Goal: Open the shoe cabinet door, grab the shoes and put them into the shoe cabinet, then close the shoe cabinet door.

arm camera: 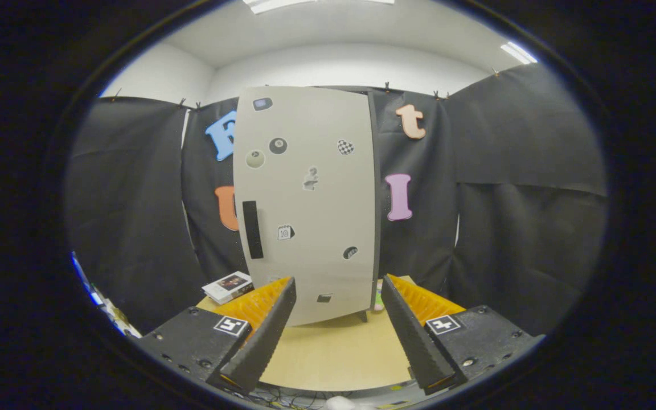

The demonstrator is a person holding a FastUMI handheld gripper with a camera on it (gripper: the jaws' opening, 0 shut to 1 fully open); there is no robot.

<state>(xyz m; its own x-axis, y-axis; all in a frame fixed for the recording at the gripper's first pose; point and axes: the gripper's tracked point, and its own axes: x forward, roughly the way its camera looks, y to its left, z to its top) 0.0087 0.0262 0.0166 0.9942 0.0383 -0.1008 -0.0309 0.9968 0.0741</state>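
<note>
A pale grey shoe cabinet [305,199] stands upright on the wooden table [333,353], straight ahead of my fingers. Its door is shut and dotted with small stickers, with a black vertical handle [252,229] near its left edge. My gripper [339,290] is open, its two black and orange fingers [268,319] spread wide with nothing between them. The fingertips sit a short way in front of the cabinet's lower part. A bit of something pink and green [378,300] peeks out at the cabinet's lower right corner.
A small white box with a dark picture [227,286] lies on the table left of the cabinet. Black cloth walls close in the booth behind and on both sides. The table's front edge runs just under my fingers.
</note>
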